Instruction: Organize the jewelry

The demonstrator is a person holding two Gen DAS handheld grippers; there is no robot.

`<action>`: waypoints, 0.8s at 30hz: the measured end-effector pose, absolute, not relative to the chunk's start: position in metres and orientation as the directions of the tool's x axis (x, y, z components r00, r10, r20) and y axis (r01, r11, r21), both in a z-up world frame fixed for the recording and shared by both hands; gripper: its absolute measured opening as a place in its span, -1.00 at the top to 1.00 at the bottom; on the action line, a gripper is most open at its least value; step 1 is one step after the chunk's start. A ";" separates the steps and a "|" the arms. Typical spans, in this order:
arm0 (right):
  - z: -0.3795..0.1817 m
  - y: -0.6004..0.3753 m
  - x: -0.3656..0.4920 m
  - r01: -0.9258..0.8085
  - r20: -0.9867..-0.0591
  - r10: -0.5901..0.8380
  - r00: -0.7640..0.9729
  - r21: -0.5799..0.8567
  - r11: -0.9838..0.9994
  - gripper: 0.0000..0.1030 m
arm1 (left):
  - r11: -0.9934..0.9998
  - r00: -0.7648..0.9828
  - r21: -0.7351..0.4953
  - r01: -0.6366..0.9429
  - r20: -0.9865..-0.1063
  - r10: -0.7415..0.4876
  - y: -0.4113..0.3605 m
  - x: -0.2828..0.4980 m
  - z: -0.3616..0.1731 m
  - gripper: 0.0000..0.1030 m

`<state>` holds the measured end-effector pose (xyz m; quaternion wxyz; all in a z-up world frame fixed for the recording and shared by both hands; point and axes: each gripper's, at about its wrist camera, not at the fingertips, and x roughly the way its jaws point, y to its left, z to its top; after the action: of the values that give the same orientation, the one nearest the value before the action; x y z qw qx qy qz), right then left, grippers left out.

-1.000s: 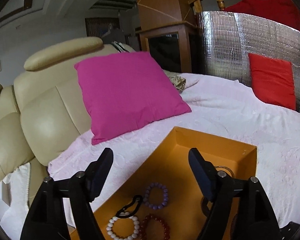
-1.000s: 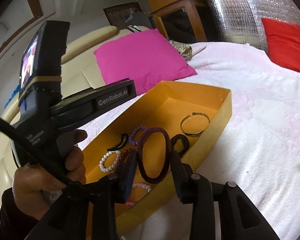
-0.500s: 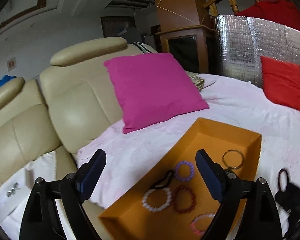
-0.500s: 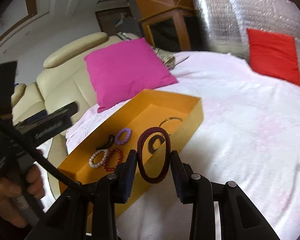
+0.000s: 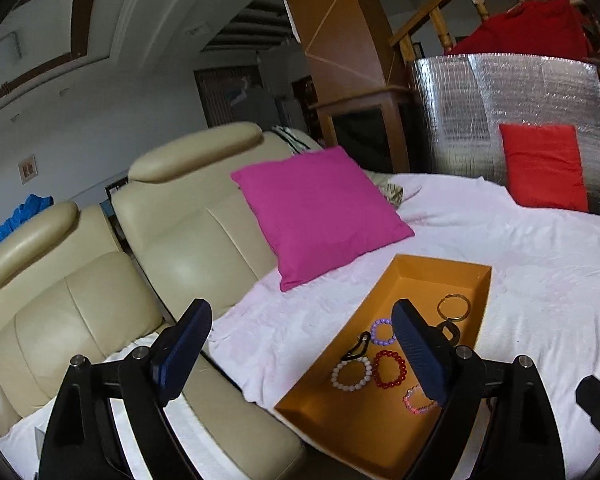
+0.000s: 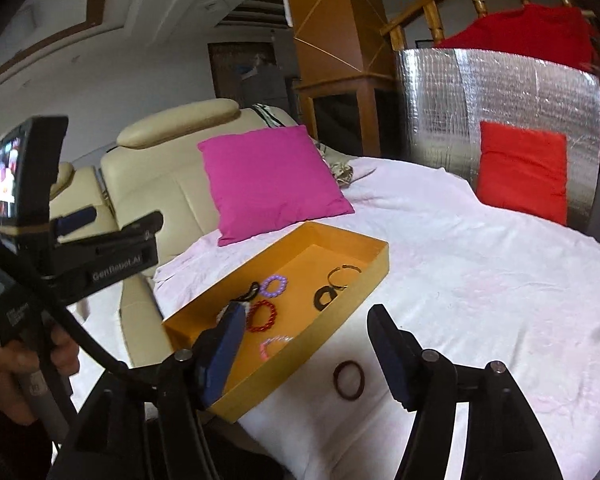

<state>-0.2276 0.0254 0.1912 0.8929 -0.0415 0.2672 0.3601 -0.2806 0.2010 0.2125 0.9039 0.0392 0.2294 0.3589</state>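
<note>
- The right tool [image 6: 304,344] stands with its jaws spread and nothing between them; they have just been opening, and the dark maroon band [image 6: 349,380] lies flat on the white bedspread [image 6: 480,280], just beside the outer wall of the orange tray [image 6: 340,312] and apart from both pads.
- The left tool [image 5: 300,344] hangs wide open and empty above the tray's near end, its left finger [image 5: 184,344] over the cream leather seat [image 5: 188,240] and its right finger [image 5: 420,356] over the tray.
- Inside the tray, seen from the left wrist: a white bead bracelet [image 5: 351,374], a red bead bracelet [image 5: 389,369], a purple bead bracelet [image 5: 381,331], a pink bracelet [image 5: 418,402] partly hidden by the finger, a black hair clip [image 5: 356,346], a metal bangle [image 5: 454,307] and a black band [image 5: 450,330].
- The tray sits on the bed near its edge, with a magenta cushion [image 5: 320,212] propped just beyond its far end.
- A red cushion [image 6: 522,168] leans against a silver foil panel [image 6: 500,92] at the bed's far side.
- A person's hand [image 6: 16,368] grips the left tool's handle in the right wrist view.
</note>
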 end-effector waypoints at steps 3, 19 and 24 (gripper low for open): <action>0.204 0.022 -0.247 -0.666 -0.507 0.620 0.599 0.114 0.737 -0.33 | 0.741 0.645 0.223 -0.634 -0.376 0.665 0.197 -0.302 0.226 -0.78; 0.247 0.024 -0.316 -0.673 -0.475 0.602 0.642 0.027 0.739 -0.38 | 0.756 0.695 0.188 -0.627 -0.303 0.652 0.169 -0.376 0.267 -0.94; 0.255 0.028 -0.329 -0.674 -0.474 0.595 0.649 0.005 0.739 -0.39 | 0.766 0.708 0.173 -0.619 -0.299 0.640 0.168 -0.382 0.272 -0.94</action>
<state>-0.3288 0.0280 0.2545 0.9040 -0.0861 0.2287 0.3508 -0.3820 0.1680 0.2716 0.9235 0.0299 0.1732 0.3409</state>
